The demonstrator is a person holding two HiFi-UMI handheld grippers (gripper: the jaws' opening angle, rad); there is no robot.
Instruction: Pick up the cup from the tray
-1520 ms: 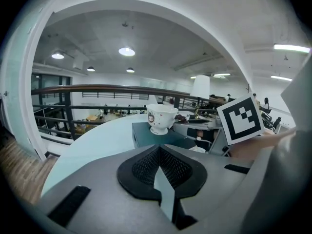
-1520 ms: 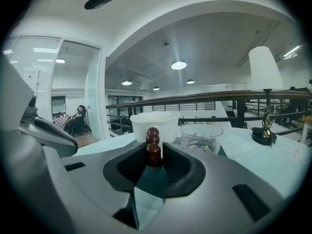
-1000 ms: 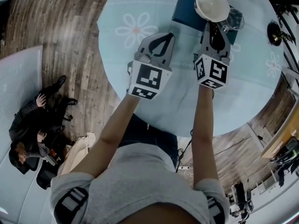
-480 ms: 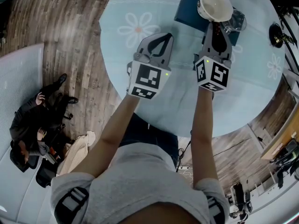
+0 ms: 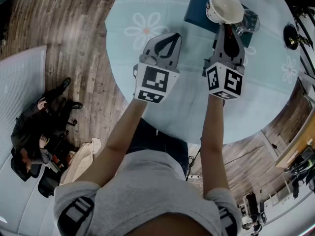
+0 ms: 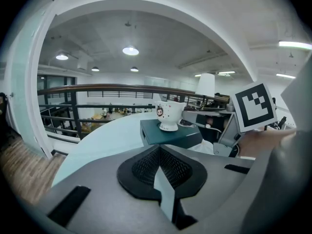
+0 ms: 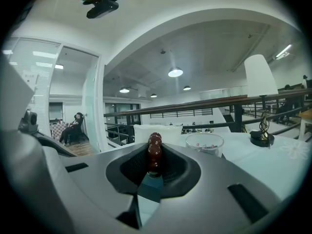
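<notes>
A white footed cup [image 5: 225, 5] with a small cartoon print stands on the dark teal tray [image 5: 196, 10] at the far side of the round table. In the left gripper view the cup [image 6: 169, 115] is upright with its foot on the tray [image 6: 168, 136]. My right gripper [image 5: 224, 27] is at the cup's near side, shut on its dark red beaded handle [image 7: 154, 152]; the white cup body [image 7: 170, 133] shows just behind the jaws. My left gripper [image 5: 172, 36] hovers over the table left of the tray, its jaws shut with nothing between them.
A glass bowl [image 5: 247, 19] sits on the tray right beside the cup, also the glass bowl [image 7: 204, 143] in the right gripper view. A black ornament [image 5: 290, 36] stands at the table's right edge. A person [image 5: 34, 132] sits off to the left.
</notes>
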